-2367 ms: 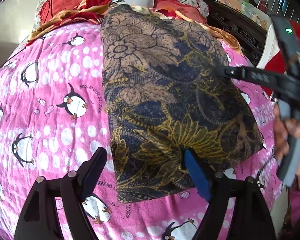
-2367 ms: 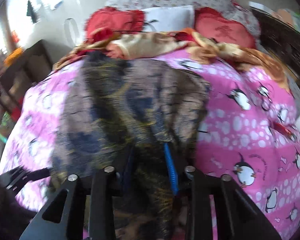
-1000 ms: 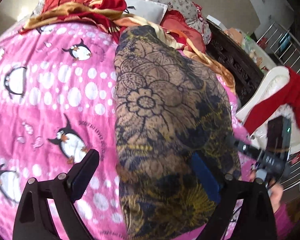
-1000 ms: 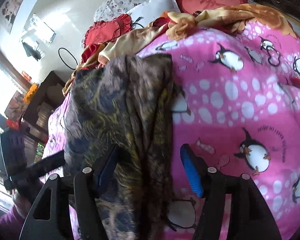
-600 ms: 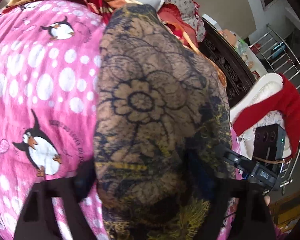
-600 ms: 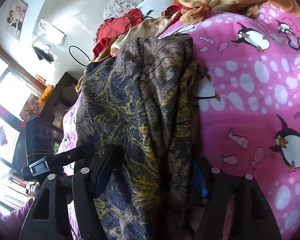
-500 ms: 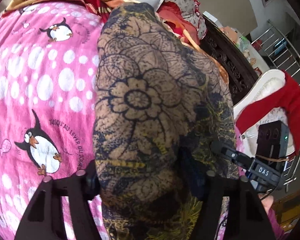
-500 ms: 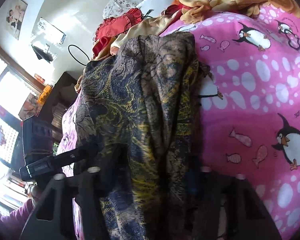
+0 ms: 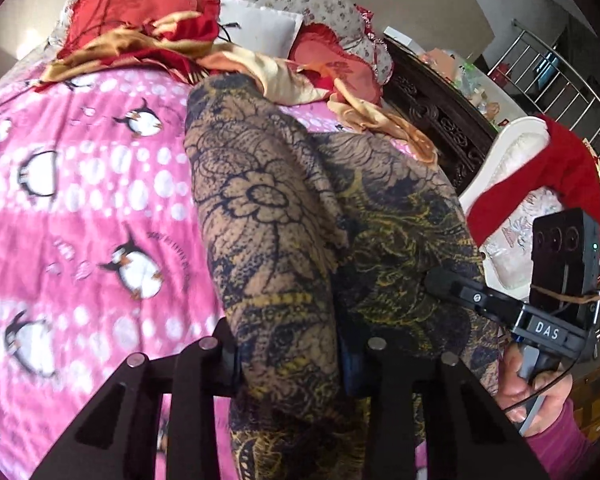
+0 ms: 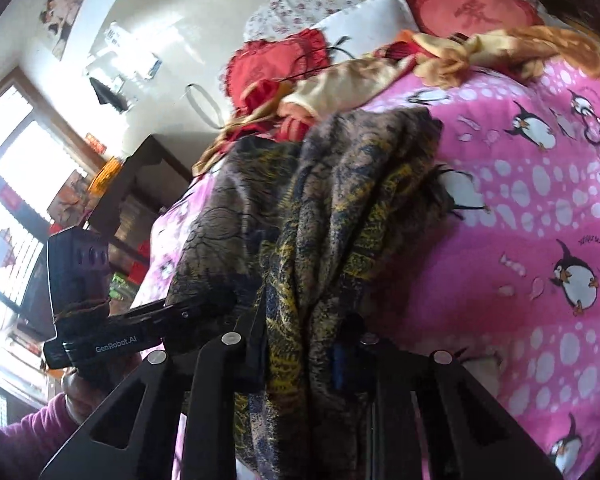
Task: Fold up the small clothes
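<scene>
Patterned cloth (image 9: pixel 284 216) on the pink penguin bedspread (image 9: pixel 80 208), long axis running from the near edge away toward the red cushions (image 9: pixel 140 12) at the far end. Near end bunched up and raised off the bed, caught at two points side by side

Left gripper (image 9: pixel 288 356): fingers just closed in, now narrow and pinched on the left part of the near hem, cloth filling the gap between them. Right gripper (image 10: pixel 300 344): fingers likewise just closed in, clamped on a thick gathered fold at the right part of the same hem

Both hands equally near the hem; far end of the cloth lying straight ahead of both pairs of fingers, so a fold would probably carry the near end forward along that axis

Left wrist view: flat flower print, the right gripper beside it, a white chair with red cloth (image 9: pixel 540 184) to the right. Right wrist view alone: window (image 10: pixel 8 184), dark shelf, the cloth's rumpled right edge
</scene>
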Available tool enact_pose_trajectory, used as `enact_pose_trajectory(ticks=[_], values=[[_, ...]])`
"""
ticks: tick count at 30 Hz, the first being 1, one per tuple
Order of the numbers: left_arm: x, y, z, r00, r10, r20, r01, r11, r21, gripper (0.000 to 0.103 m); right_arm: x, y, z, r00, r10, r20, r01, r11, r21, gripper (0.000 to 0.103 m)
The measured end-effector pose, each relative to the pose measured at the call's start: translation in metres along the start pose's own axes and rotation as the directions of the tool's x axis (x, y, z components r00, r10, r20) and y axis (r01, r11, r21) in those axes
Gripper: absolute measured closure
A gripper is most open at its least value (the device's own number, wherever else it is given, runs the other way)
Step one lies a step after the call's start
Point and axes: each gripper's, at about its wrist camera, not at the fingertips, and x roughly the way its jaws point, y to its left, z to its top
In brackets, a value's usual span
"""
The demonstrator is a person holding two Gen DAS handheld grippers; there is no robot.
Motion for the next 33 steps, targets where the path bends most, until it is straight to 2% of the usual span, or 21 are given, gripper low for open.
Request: enact_pose_trajectory(ticks=[10, 14, 16, 17, 19, 21, 22, 26, 28, 31, 33], values=[[-0.074, 0.011, -0.056, 0.998, 0.068, 0.004, -0.068, 0.998, 0.005, 0.068, -0.003, 0.052, -0.047, 0.994, 0.089, -0.063, -0.09, 0.996, -0.017, 0.082], [-0.079, 0.037, -0.093, 0.995, 0.095, -0.036, -0.096, 0.995, -0.038, 0.068, 0.013, 0.059, -0.071, 0.989, 0.101, -0.112, -0.101, 0.995, 0.003, 0.082], [-0.069, 0.047, -0.108, 0.989, 0.126, -0.081, -0.13, 0.99, -0.053, 0.064, 0.028, 0.059, -0.087, 0.982, 0.054, -0.18, -0.056, 0.998, -0.008, 0.08], [-0.064, 0.05, -0.112, 0.984, 0.145, -0.102, -0.151, 0.987, -0.055, 0.062, 0.035, 0.057, -0.095, 0.977, 0.014, -0.213, -0.018, 1.0, -0.015, 0.075], [-0.061, 0.059, -0.126, 0.979, 0.167, -0.119, -0.177, 0.981, -0.076, 0.046, 0.042, 0.052, -0.11, 0.961, -0.063, -0.271, 0.06, 0.998, -0.019, 0.071], [-0.068, 0.062, -0.133, 0.978, 0.188, -0.093, -0.196, 0.977, -0.084, 0.033, 0.031, 0.05, -0.116, 0.964, -0.079, -0.256, 0.076, 0.997, -0.019, 0.07], [-0.072, 0.063, -0.134, 0.976, 0.2, -0.082, -0.207, 0.975, -0.084, 0.03, 0.023, 0.052, -0.116, 0.966, -0.09, -0.242, 0.086, 0.996, -0.028, 0.07], [-0.084, 0.064, -0.134, 0.965, 0.258, -0.046, -0.261, 0.962, -0.078, 0.026, -0.012, 0.074, -0.107, 0.971, -0.188, -0.147, 0.17, 0.977, -0.127, 0.07], [-0.088, 0.058, -0.133, 0.954, 0.299, -0.013, -0.299, 0.953, -0.055, 0.021, -0.017, 0.089, -0.101, 0.976, -0.191, -0.109, 0.171, 0.971, -0.168, 0.07], [-0.092, 0.049, -0.131, 0.946, 0.323, 0.02, -0.322, 0.946, -0.036, 0.018, -0.008, 0.11, -0.096, 0.978, -0.191, -0.081, 0.169, 0.961, -0.221, 0.07], [-0.092, 0.041, -0.132, 0.938, 0.345, 0.037, -0.344, 0.938, -0.027, 0.018, 0.015, 0.118, -0.092, 0.973, -0.213, -0.09, 0.187, 0.955, -0.231, 0.07]])
